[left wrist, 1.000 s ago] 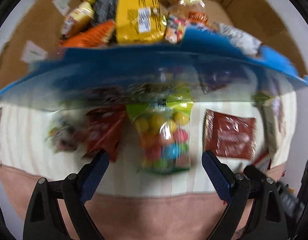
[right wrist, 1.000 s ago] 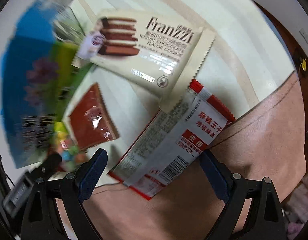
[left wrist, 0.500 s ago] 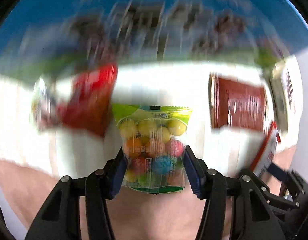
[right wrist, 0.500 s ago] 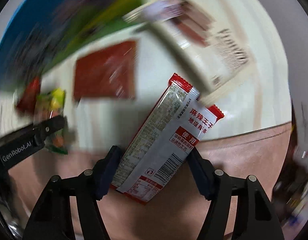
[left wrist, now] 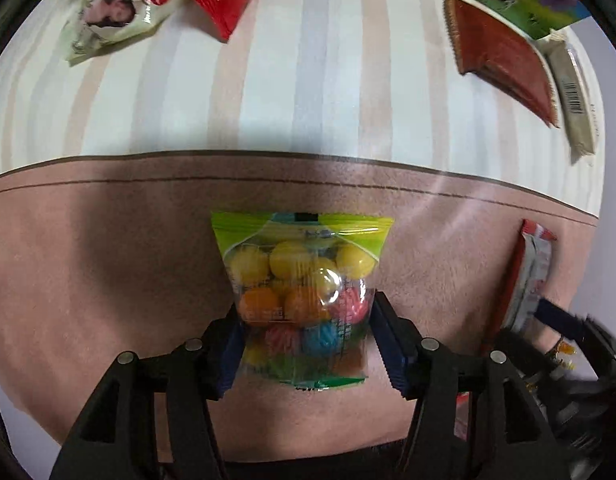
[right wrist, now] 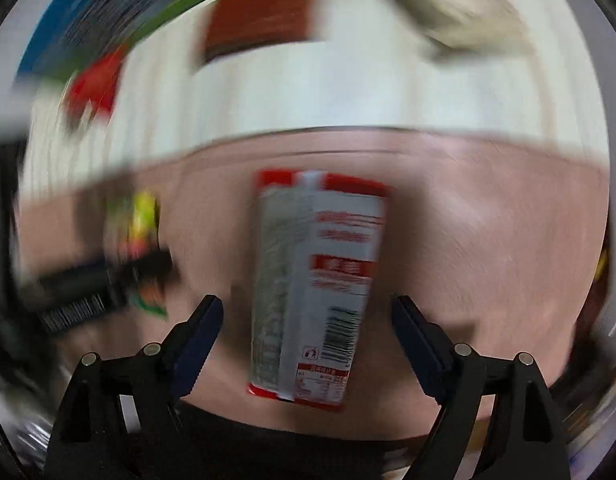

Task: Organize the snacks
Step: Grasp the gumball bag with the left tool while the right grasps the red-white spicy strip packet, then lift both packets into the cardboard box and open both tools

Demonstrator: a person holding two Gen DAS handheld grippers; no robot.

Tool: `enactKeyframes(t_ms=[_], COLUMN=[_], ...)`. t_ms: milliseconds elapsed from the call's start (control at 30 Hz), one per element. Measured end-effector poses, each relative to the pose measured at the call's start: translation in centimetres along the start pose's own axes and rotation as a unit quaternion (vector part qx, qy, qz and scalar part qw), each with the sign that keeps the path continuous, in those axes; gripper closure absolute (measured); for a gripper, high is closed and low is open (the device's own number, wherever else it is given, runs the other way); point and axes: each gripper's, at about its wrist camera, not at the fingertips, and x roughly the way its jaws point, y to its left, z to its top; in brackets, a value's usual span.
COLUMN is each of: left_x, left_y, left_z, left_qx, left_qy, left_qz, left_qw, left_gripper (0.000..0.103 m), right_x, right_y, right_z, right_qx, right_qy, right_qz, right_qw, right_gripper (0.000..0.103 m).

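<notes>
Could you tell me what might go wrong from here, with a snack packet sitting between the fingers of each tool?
1. The left tool is opening around the bag of coloured candy balls; the glossy, rounded bag may slide or roll off its spot.
2. The right tool is opening too, its fingers clear of the red-and-white packet, which lies close to the pink mat's near edge and could slip off.
3. The right view is blurred, so the packet's final position is uncertain.

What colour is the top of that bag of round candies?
Bright lime green; the candy bag shows best in the left wrist view.
</notes>
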Motion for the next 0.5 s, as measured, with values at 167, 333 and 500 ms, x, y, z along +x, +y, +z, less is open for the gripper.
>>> enactKeyframes(t_ms=[167, 333, 500], left_x=[0.5, 0.0, 0.3], left_y=[-0.2, -1.4, -0.1], left_z=[0.3, -0.7, -1.0], left_qx=[0.002, 0.003, -0.007], left_qy=[-0.005, -0.011, -0.004], left_qz=[0.005, 0.007, -0.004], left_qw=[1.0, 0.9999, 1.0], left_gripper=[0.046, 0.05, 0.05], right_x=[1.0, 0.2, 0.5], right_y=[-0.2, 4.1, 5.4], right_z=[0.6, -0.1, -1.3], right_qx=[0.033, -0.07, -0.091], right_qy=[-0.015, -0.042, -0.045], right_qz=[-0.023, -0.068, -0.075], right_qw=[0.999, 0.994, 0.992], right_gripper=[0.028, 0.051, 0.049])
